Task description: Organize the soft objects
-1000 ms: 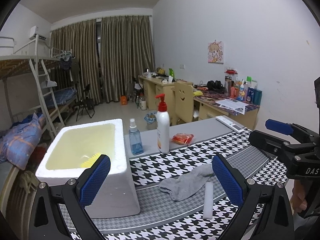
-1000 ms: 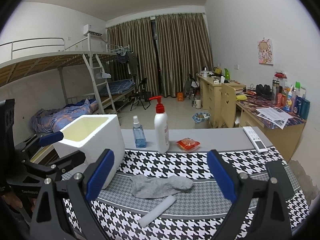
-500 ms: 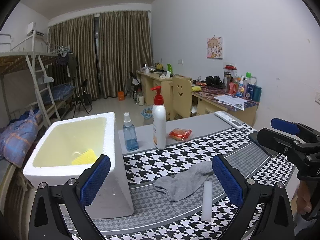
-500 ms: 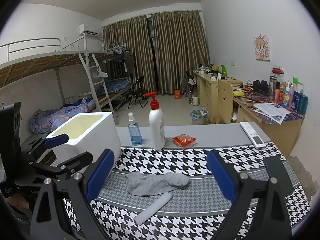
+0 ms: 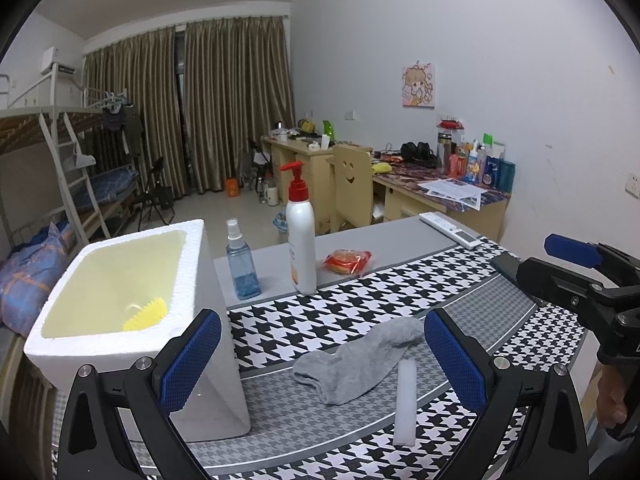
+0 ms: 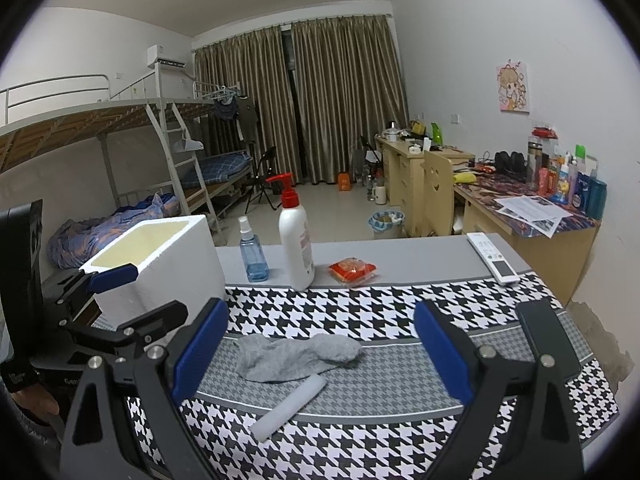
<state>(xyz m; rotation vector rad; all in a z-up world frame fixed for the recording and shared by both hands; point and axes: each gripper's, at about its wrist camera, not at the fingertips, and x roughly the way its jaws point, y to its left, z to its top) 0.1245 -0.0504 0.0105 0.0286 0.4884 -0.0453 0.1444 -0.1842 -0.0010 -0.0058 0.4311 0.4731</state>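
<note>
A grey sock (image 5: 360, 356) (image 6: 296, 356) lies crumpled on the houndstooth cloth, with a white foam stick (image 5: 405, 402) (image 6: 290, 406) just in front of it. A white foam box (image 5: 132, 312) (image 6: 160, 256) stands at the left with a yellow spiky thing (image 5: 146, 314) inside. My left gripper (image 5: 320, 360) is open and empty, held above the sock and the box corner. My right gripper (image 6: 320, 356) is open and empty, held above the sock. Each gripper shows at the edge of the other's view.
A white pump bottle (image 5: 301, 240), a blue spray bottle (image 5: 242, 268) and a red snack packet (image 5: 347, 261) stand behind the sock. A remote (image 6: 493, 257) and a dark phone (image 6: 548, 336) lie at the right. Desks, a chair and a bunk bed are beyond.
Both grippers have drifted slightly, so the scene has shifted a little in each view. The sock, stick and box lie as before. Both grippers stay open.
</note>
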